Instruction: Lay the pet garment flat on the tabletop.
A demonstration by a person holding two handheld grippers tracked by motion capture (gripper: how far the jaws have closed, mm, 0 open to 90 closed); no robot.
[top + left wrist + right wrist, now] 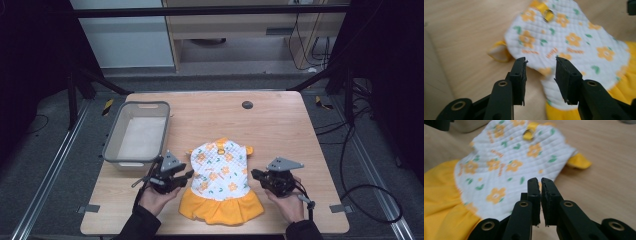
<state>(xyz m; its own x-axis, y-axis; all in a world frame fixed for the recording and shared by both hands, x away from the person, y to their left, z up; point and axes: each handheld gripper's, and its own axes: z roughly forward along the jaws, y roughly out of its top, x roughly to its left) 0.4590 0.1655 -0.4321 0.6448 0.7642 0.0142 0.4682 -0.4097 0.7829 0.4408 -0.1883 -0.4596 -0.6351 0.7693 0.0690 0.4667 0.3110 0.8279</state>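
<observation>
Wooden table (280, 125) sits on grey floor between dark frame rails, cables trailing beyond its right edge; a pale cabinet stands behind. Small dress (220, 180), white quilted top with orange flowers and a yellow skirt, lies flat near the table's front edge. Grey bin (137, 132) stands left of the dress, toward the table's left edge. Left gripper (541, 61) hovers at the dress's left side, jaws wide apart. Right gripper (540, 181) sits at the dress's right side, jaws nearly together with a thin gap. Dress edges blur close to both cameras; printed lettering unreadable.
</observation>
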